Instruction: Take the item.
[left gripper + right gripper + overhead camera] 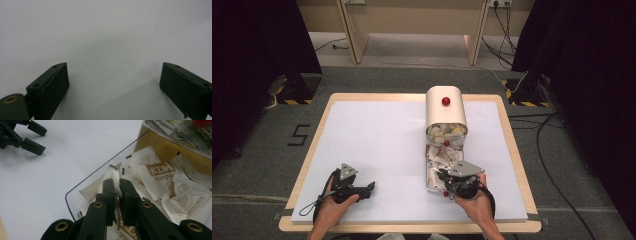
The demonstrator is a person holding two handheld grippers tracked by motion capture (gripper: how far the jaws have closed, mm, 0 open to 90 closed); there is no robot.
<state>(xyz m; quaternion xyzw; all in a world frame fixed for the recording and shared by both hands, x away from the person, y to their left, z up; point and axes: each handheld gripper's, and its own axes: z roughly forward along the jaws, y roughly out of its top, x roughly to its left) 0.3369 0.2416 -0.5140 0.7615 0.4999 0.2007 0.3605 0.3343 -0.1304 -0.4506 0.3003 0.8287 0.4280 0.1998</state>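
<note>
White table [377,145], right tongs [117,187] pinching sachet [112,178], clear lid [75,195], left tongs [113,82] agape

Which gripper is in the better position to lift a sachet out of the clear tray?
Right. The right gripper is already over the clear tray, jaws closed on a white sachet. The left gripper sits open on the bare white mat, away from the tray.

R gripper [117,185] fingers pinch white sachet [111,177].
</note>
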